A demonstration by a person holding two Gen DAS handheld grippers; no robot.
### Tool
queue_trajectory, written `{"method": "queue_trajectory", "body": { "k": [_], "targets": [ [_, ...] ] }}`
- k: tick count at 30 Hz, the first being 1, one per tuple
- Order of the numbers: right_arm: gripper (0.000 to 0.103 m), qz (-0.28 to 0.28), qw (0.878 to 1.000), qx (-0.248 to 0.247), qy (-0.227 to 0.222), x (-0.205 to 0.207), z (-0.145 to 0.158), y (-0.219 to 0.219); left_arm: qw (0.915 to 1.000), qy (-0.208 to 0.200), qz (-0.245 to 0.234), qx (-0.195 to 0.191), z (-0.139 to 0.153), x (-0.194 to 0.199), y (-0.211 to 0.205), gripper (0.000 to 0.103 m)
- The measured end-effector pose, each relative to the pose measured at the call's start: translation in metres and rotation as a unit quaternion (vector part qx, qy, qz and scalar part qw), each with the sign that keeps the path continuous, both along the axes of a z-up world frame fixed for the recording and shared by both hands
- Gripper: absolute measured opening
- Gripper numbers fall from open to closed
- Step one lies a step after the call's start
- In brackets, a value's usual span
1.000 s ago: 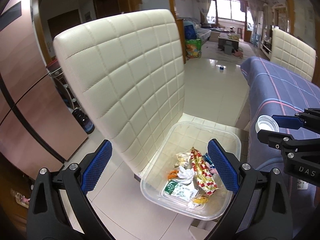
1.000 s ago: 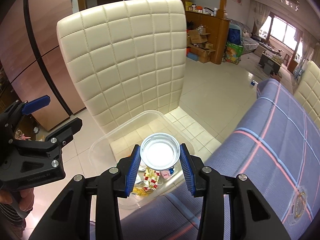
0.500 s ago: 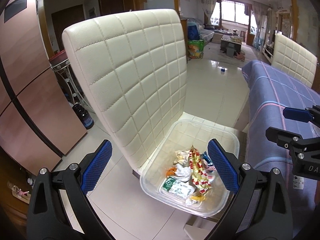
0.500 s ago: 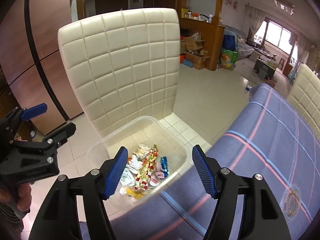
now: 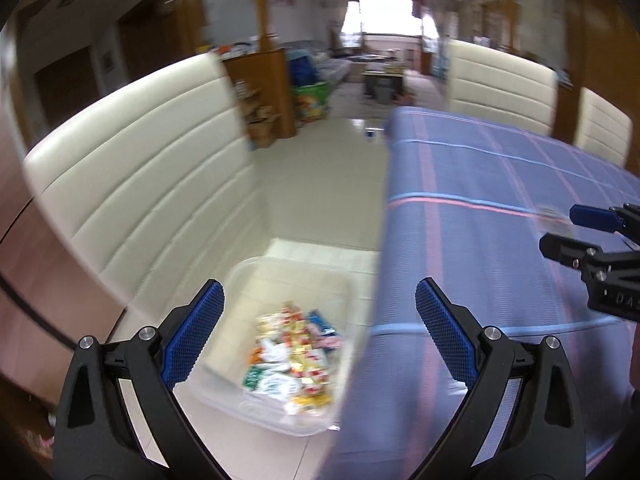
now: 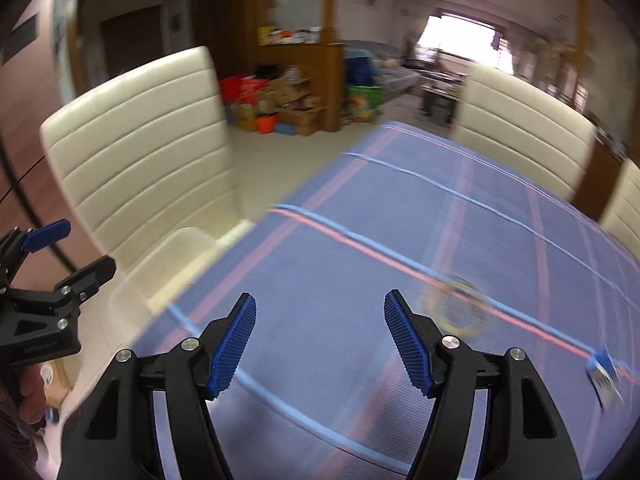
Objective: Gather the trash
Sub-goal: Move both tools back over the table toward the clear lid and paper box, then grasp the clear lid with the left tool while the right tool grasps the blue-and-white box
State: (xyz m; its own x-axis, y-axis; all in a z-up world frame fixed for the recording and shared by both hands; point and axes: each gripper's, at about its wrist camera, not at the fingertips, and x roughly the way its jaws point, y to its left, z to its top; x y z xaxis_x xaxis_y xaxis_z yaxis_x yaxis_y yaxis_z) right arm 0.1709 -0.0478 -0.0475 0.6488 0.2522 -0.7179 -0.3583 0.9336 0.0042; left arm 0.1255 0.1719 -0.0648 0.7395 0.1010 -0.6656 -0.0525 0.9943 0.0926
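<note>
- While both frames blur, the right gripper [image 6: 320, 340] hangs spread and empty over the checked tablecloth [image 6: 360, 280].
- At its 2 o'clock lies a ring-shaped scrap [image 6: 460, 308]; at 3 o'clock, a blue-edged wrapper [image 6: 604, 380].
- Jaws wide, the left gripper [image 5: 320, 336] frames the clear tub [image 5: 256, 272] of wrappers [image 5: 292, 356] on the cream chair [image 5: 140, 184].

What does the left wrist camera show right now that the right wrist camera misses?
Only the left wrist view looks into the clear bin and shows the pile of wrappers inside. Only the right wrist view shows what looks like a blurred ring-shaped item and a small blue packet on the tablecloth. Both show the bin, the cloth, the cream chair and both open, empty grippers: left gripper, right gripper.
</note>
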Motion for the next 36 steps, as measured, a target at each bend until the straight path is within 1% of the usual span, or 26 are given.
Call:
{"method": "queue_trajectory", "body": {
  "k": [4,7,12,14,16,21,26,28,31,33,36],
  "targets": [
    [0.065,-0.053,0.999,0.008,0.002,-0.008,0.000,-0.062,0.9985,0.000,-0.054,0.002,0.007,0.009,-0.059,0.098],
    [0.065,-0.087,0.996,0.002,0.002,-0.015,-0.002,-0.104,0.9965,0.000,-0.083,0.003,0.009,0.013,-0.094,0.099],
    [0.065,-0.125,0.992,0.002,0.001,-0.027,-0.004,-0.156,0.9919,0.012,-0.126,0.005,0.007,0.029,-0.157,0.099],
    [0.065,-0.139,0.990,-0.006,-0.002,-0.030,-0.006,-0.175,0.9898,0.018,-0.141,0.007,0.004,0.036,-0.181,0.099],
    [0.065,-0.154,0.988,-0.013,-0.001,-0.030,-0.010,-0.196,0.9879,0.023,-0.153,0.016,-0.001,0.045,-0.205,0.099],
    [0.065,-0.184,0.983,-0.023,0.009,-0.022,-0.021,-0.238,0.9851,0.043,-0.163,0.033,-0.021,0.072,-0.239,0.099],
    [0.065,-0.213,0.976,-0.039,0.025,-0.006,-0.039,-0.282,0.9824,0.069,-0.169,0.038,-0.040,0.097,-0.260,0.099],
    [0.065,-0.224,0.973,-0.042,0.034,0.001,-0.047,-0.297,0.9804,0.085,-0.175,0.032,-0.048,0.109,-0.265,0.099],
    [0.065,-0.235,0.970,-0.038,0.050,0.011,-0.057,-0.312,0.9792,0.102,-0.174,0.023,-0.055,0.125,-0.267,0.099],
    [0.065,-0.237,0.969,-0.032,0.061,0.017,-0.064,-0.318,0.9797,0.107,-0.167,0.028,-0.059,0.133,-0.269,0.099],
    [0.065,-0.232,0.971,-0.016,0.061,0.022,-0.066,-0.318,0.9788,0.118,-0.165,0.025,-0.066,0.142,-0.270,0.100]
  ]
}}
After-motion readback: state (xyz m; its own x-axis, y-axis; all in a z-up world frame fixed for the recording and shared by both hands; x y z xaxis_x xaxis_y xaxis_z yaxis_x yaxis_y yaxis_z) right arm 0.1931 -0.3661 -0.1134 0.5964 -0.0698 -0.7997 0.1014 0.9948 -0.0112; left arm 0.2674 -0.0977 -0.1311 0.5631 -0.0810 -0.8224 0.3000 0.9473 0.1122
